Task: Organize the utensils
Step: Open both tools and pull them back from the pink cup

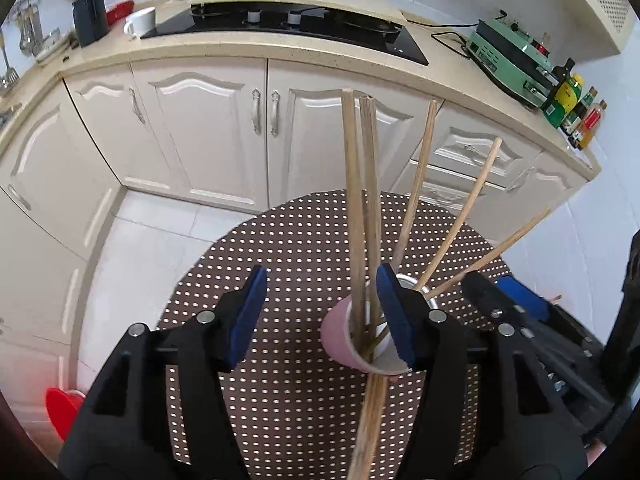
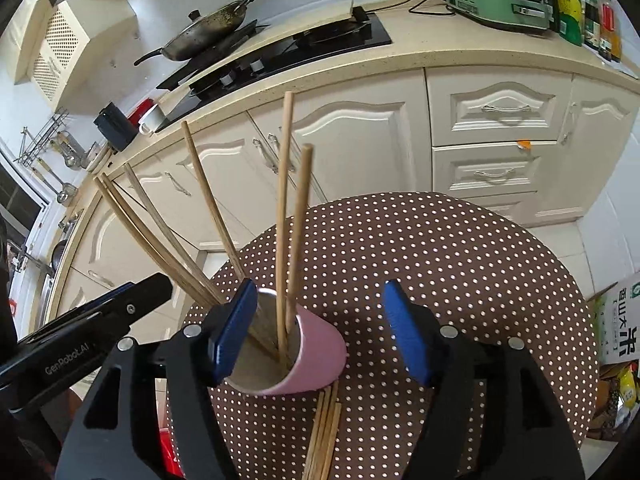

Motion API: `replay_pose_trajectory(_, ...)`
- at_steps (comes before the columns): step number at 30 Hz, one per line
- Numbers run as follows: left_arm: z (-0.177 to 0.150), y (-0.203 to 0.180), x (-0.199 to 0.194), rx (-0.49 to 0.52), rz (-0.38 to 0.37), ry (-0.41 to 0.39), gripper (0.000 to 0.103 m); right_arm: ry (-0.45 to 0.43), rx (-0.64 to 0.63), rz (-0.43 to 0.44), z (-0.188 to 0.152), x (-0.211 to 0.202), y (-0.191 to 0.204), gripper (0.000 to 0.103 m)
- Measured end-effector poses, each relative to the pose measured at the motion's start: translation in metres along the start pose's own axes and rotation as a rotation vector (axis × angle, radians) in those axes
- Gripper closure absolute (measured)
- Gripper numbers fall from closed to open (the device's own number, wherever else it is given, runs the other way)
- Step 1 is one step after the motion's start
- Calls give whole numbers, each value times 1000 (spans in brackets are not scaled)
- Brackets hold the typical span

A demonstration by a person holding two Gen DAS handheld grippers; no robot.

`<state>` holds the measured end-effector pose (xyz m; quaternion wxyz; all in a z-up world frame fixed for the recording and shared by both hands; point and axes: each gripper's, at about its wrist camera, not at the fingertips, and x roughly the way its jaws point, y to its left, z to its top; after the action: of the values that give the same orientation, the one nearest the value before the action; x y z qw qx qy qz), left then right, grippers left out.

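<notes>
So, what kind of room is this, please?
Most likely a home kitchen. A gas hob is set into the countertop, a dark wok sits behind it, and cooking oil bottles stand at the counter's end above cream cabinets.

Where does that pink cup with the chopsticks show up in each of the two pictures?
Left wrist view: the pink cup sits low, right of centre, beside the left gripper's right-hand blue pad.
Right wrist view: it sits low, left of centre, against the right gripper's left-hand pad.
Shared landmark: the brown polka-dot tablecloth under the cup.
</notes>
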<state>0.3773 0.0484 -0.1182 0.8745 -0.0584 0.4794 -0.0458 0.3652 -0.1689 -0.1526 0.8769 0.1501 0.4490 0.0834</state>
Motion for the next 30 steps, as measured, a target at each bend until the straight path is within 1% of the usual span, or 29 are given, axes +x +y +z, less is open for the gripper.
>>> replay_pose_trajectory(4, -5, 0, -6, 15, 23, 1, 46, -14, 10, 1, -4, -11, -3, 36)
replay_pose_trajectory(8, -12, -2, -19, 37, 39, -26, 44, -34, 0, -8, -7, -23, -2, 33)
replay_pose_trajectory(13, -18, -2, -34, 33, 53, -49, 41, -45, -7, -15, -11, -36, 0, 30)
replay_pose_trajectory(16, -23, -3, -44, 35, 59, -72, 39, -57, -12, -23, -14, -45, 2, 25)
replay_pose_trajectory(22, -31, -6, -59, 37, 58, -92, 37, -77, -13, -29, -20, -62, 3, 22)
replay_pose_trajectory(27, -40, -7, -68, 28, 60, -95, 36, -116, -37, -50, -28, -76, 6, 19)
replay_pose_trajectory(30, -45, -9, -74, 37, 67, -101, 36, -118, -44, -47, -31, -83, 4, 16)
